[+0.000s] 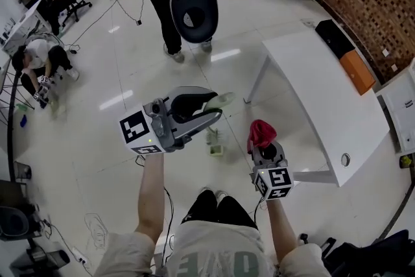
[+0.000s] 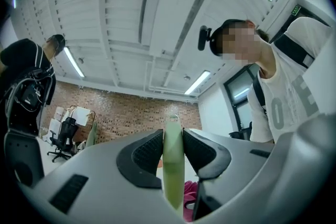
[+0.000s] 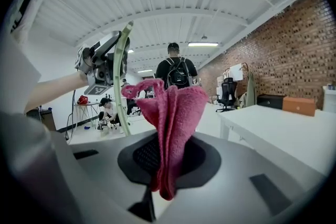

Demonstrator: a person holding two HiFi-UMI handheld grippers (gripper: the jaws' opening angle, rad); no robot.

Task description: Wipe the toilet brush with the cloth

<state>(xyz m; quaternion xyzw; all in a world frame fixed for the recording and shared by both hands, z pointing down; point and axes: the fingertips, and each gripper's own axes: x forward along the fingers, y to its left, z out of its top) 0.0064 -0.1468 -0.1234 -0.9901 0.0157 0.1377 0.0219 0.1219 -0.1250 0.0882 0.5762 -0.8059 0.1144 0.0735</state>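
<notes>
The toilet brush [image 2: 173, 165] is off the floor, and its pale green handle is pinched flat between the pads of the left claw [image 1: 219, 107]. The handle looks like thin, light plastic. Seen from the right gripper view it has a slight bow, so it will probably flex if pressed hard. The smooth shaft may also twist in the pads. The present hold, partway along the handle, looks like a sound place to grip, since it leaves shaft on either side for wiping. The bristle end is too small to make out with certainty.

To the right of the brush, near it but not touching, a red cloth [image 3: 170, 113] stands bunched and upright. The right claw [image 3: 167, 159] is clamped on its lower folds. The cloth is soft and limp terry, so it will drape round the handle but could slip out of the pads if dragged hard.

Farther right of the brush is a white table [image 1: 311, 74] bearing a black box [image 1: 334, 37] and an orange box [image 1: 357, 71]. Beyond the brush a person with a backpack [image 3: 177, 72] stands.

By count there is one brush, one cloth, two claws, one table and two boxes.
</notes>
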